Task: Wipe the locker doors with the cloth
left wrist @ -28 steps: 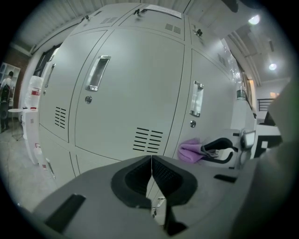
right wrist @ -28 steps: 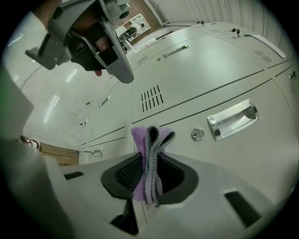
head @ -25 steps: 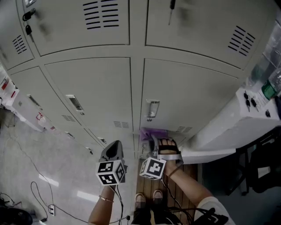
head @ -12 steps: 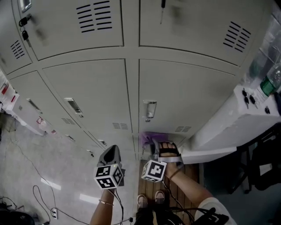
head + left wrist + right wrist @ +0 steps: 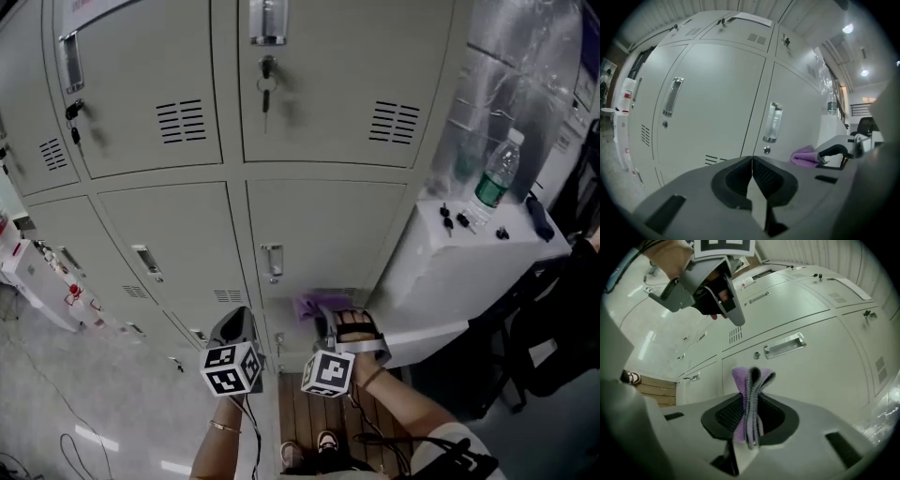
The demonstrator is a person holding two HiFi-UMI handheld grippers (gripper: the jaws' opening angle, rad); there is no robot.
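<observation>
Right tool clamped on the folded purple cloth, low near a lower locker door, just under its handle; touching or not, unclear. Left tool closed on nothing, hovering just beside. All around: rows of grey locker doors, pale glossy floor at left, white tabletop at right bearing a water bottle, keys hanging in an upper lock.

The head view looks steeply down on the locker doors; both gripper views face them closely.
</observation>
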